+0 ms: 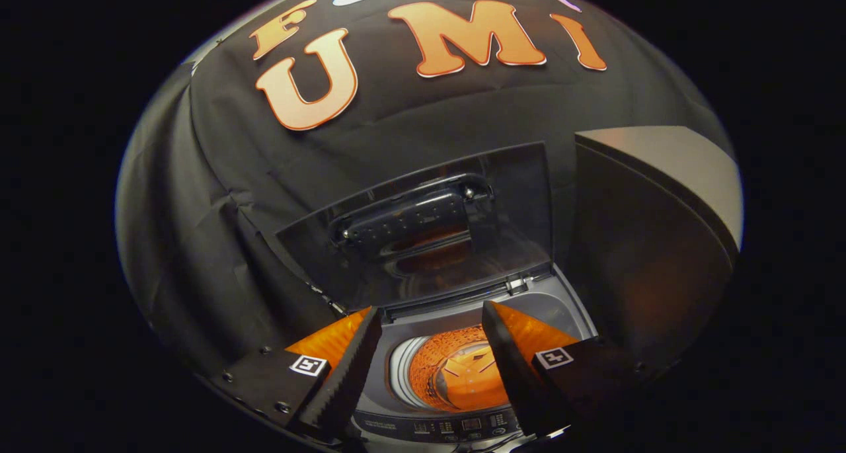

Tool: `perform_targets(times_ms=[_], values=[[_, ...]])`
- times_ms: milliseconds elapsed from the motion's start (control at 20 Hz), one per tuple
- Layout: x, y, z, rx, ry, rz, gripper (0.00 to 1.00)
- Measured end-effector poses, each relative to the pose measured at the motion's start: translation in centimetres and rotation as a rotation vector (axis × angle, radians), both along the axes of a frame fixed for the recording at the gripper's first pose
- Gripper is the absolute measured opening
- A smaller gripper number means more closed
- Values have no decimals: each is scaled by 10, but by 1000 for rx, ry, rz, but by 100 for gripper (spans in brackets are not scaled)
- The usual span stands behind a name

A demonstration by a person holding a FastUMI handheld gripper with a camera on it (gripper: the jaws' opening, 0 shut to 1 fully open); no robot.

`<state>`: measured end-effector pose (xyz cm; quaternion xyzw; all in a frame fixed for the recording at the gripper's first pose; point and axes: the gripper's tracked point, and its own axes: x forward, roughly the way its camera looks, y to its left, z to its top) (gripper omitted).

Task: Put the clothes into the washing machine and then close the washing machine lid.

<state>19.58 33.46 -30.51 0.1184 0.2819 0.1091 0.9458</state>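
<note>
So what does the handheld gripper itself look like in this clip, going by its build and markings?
The gripper has two wedge-shaped fingers with ridged, sawtooth inner faces, standing apart over the open top-loading washing machine. Each finger sits on a dark block bearing a small square black-and-white marker tag. Round screw heads dot the left block's dark plate.

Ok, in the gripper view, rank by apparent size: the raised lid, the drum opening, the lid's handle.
1. Raised lid
2. Drum opening, partly hidden behind the open hand-held gripper
3. Lid's handle, though its margin under the drum is unsure.

gripper [431, 321], serrated fingers, square tags, screws
</note>
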Motion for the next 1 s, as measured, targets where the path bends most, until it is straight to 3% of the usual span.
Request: perform_targets(times_ms=[100, 450, 650, 1000], values=[[-4, -7, 35, -90, -80, 29, 98], [13, -1, 133, -121, -217, 76, 98], [44, 19, 136, -147, -214, 116, 99], [114, 36, 104, -162, -169, 109, 98]])
